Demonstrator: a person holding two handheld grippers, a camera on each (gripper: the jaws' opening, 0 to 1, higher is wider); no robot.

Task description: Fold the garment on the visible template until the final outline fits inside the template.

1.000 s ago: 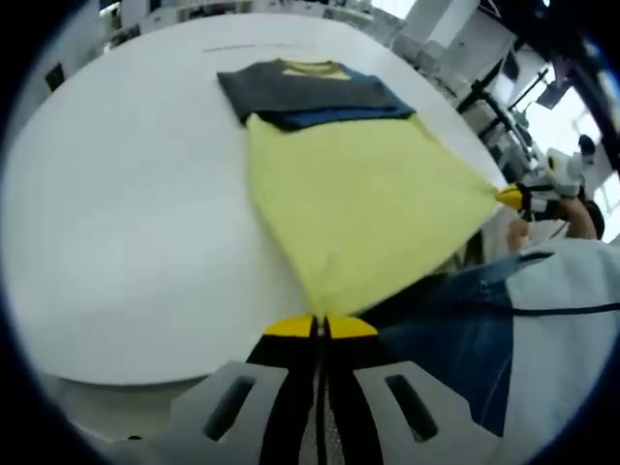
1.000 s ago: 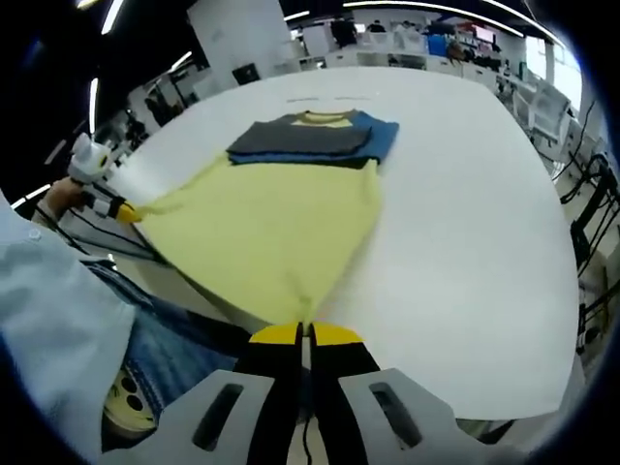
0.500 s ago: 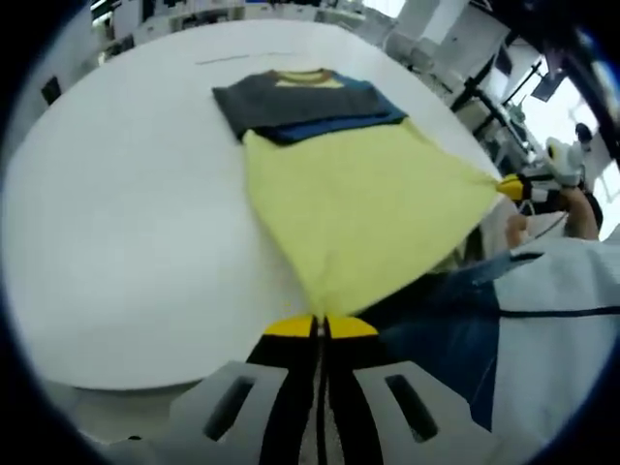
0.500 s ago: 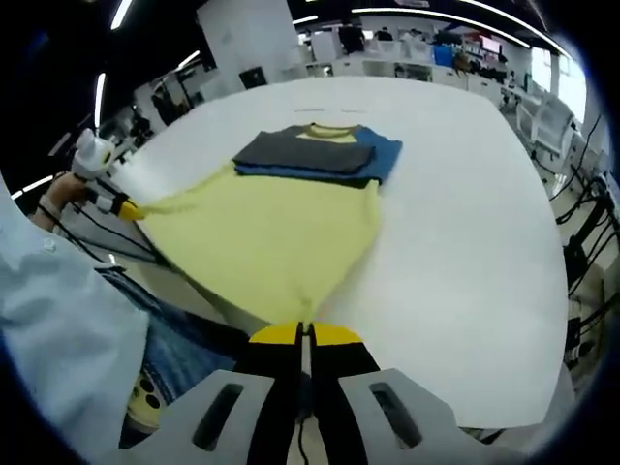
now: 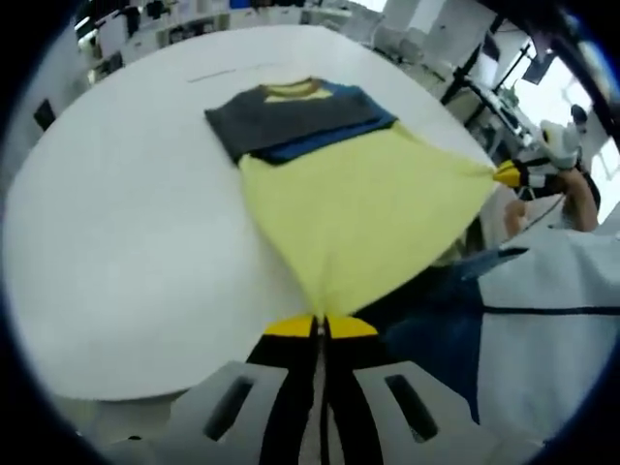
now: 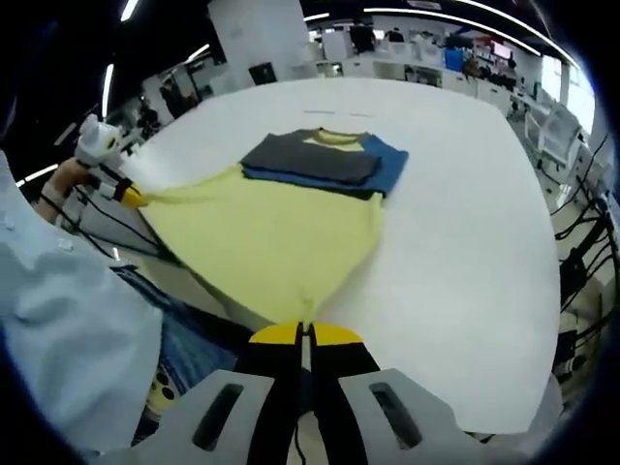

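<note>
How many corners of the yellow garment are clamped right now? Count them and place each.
2. The left hand-held gripper is shut on one hem corner of the yellow garment; the right hand-held gripper is shut on the other.

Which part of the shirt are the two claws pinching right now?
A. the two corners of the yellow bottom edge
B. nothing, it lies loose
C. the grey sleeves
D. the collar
A: the left claw and right claw each clamp a corner of the shirt, stretching its yellow hem taut off the table.
</note>
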